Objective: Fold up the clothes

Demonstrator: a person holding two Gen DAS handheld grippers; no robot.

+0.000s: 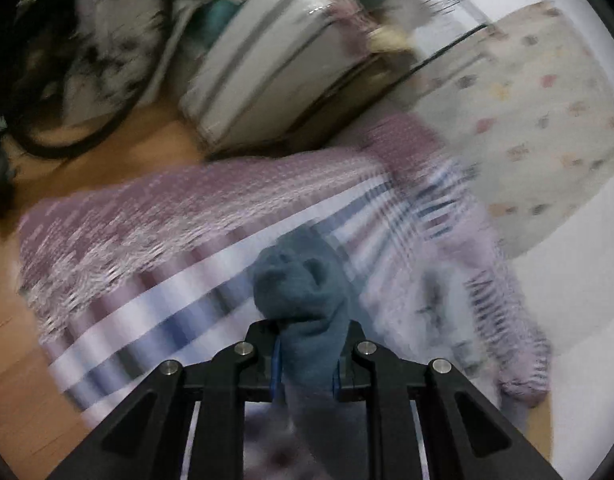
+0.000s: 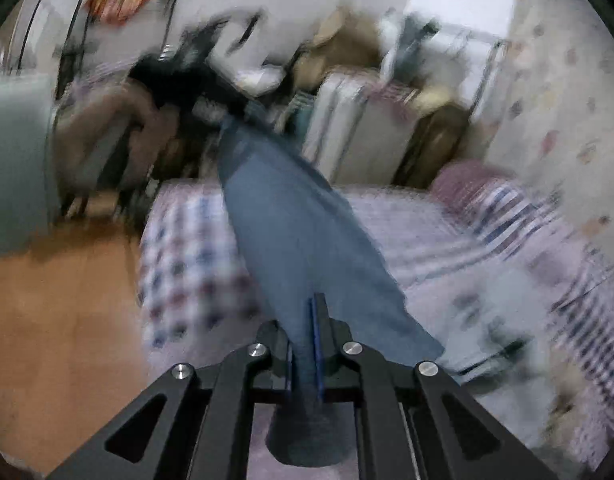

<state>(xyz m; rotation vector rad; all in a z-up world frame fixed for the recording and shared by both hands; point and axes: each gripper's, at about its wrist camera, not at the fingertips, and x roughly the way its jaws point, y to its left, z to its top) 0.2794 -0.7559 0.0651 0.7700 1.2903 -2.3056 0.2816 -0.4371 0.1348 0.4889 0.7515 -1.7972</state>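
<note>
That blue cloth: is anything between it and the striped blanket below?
Nothing visible. The blue cloth hangs stretched between the left tool and right tool, both shut on it, above the striped blanket.

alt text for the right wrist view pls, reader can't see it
The right gripper is shut on one end of a blue-grey cloth, which stretches up and away to the other gripper, held in the left hand. Below lies a striped and checked bedspread; the frame is motion-blurred.

Fuzzy matt blue-grey cloth (image 1: 303, 280) sits in a matt black left claw (image 1: 305, 354) with shiny metal pins (image 1: 243, 348).
</note>
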